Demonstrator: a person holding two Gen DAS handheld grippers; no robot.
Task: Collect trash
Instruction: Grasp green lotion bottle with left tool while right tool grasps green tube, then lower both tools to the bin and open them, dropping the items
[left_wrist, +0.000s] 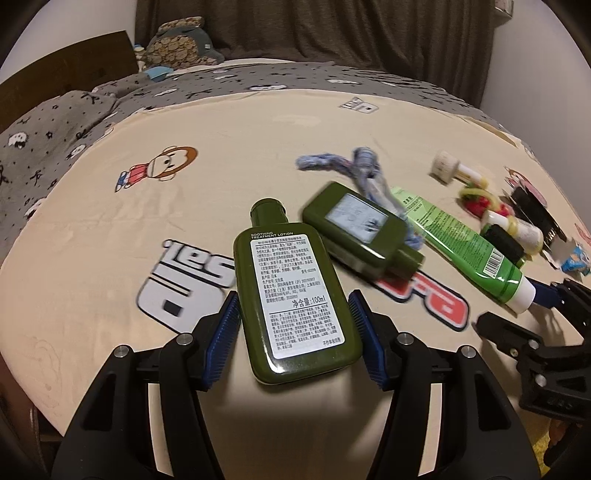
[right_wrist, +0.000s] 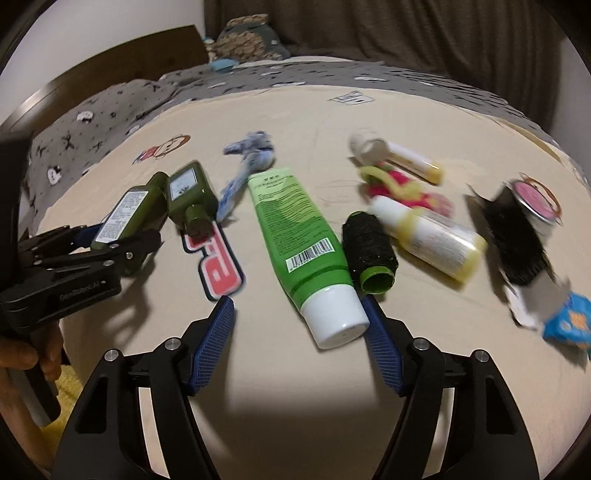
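Observation:
My left gripper (left_wrist: 293, 301) is shut on a dark green lotion bottle (left_wrist: 295, 295), its blue pads against both sides; the bottle also shows in the right wrist view (right_wrist: 127, 216). A second dark green bottle (left_wrist: 360, 230) lies just beyond it. My right gripper (right_wrist: 297, 306) is open, its fingers either side of the white cap of a bright green tube (right_wrist: 299, 243) that lies on the bed; the tube also shows in the left wrist view (left_wrist: 461, 243). A black spool with a green core (right_wrist: 369, 251) lies beside the tube.
A cream bedsheet (right_wrist: 295, 110) with cartoon prints holds a blue-white rope (right_wrist: 245, 166), yellow-white bottles (right_wrist: 436, 236), a red-yellow item (right_wrist: 399, 188), a black brush (right_wrist: 517, 236) and a blue wrapper (right_wrist: 565, 325). Grey duvet (left_wrist: 74, 122) and headboard (left_wrist: 55, 66) lie behind.

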